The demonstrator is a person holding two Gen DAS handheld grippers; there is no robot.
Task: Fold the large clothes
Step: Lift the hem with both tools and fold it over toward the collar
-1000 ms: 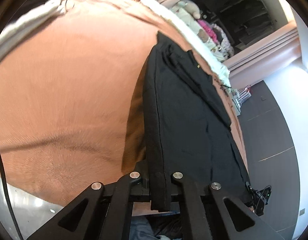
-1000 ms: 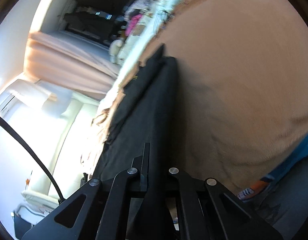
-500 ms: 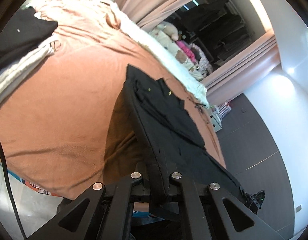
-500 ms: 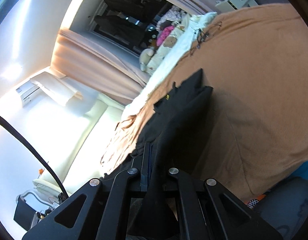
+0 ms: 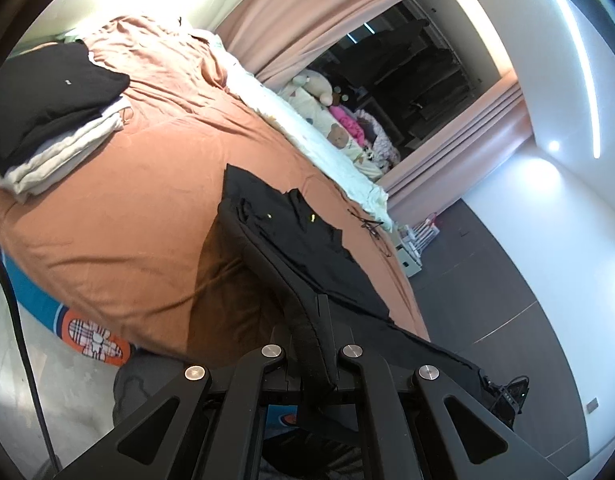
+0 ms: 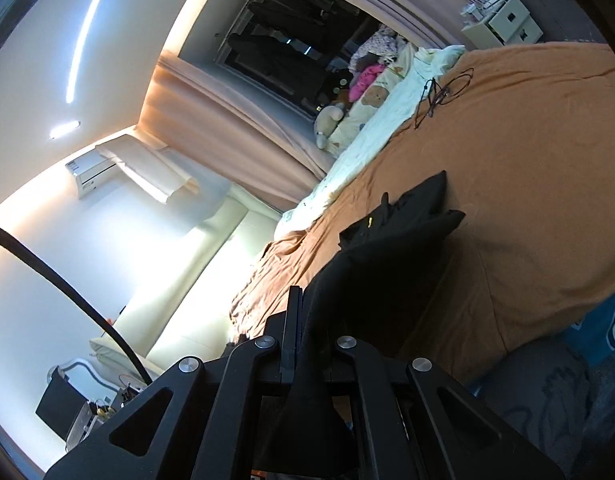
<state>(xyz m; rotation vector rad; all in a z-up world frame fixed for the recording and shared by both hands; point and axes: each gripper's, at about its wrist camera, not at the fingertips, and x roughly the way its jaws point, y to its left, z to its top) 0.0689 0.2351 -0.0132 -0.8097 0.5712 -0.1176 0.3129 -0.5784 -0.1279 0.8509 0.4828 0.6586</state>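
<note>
A large black garment (image 5: 307,240) stretches from the orange bed cover (image 5: 139,208) toward me, its near edge lifted off the bed. My left gripper (image 5: 313,344) is shut on a thick hem of the black garment at its near end. In the right wrist view the same black garment (image 6: 391,264) runs up from the bed into my right gripper (image 6: 303,340), which is shut on its edge. The far part of the garment lies bunched on the cover, with small yellow tags showing.
A stack of folded clothes (image 5: 47,112), black on top of white, sits at the bed's left end. Soft toys and pale bedding (image 5: 327,128) line the far side. A thin black cord (image 6: 439,92) lies on the cover. A patterned rug (image 5: 87,332) lies on the floor beside the bed.
Both grippers have pulled back and up from the bed with the garment in their grip; its near end has lifted off the cover, and more of the room and the folded stack shows.
</note>
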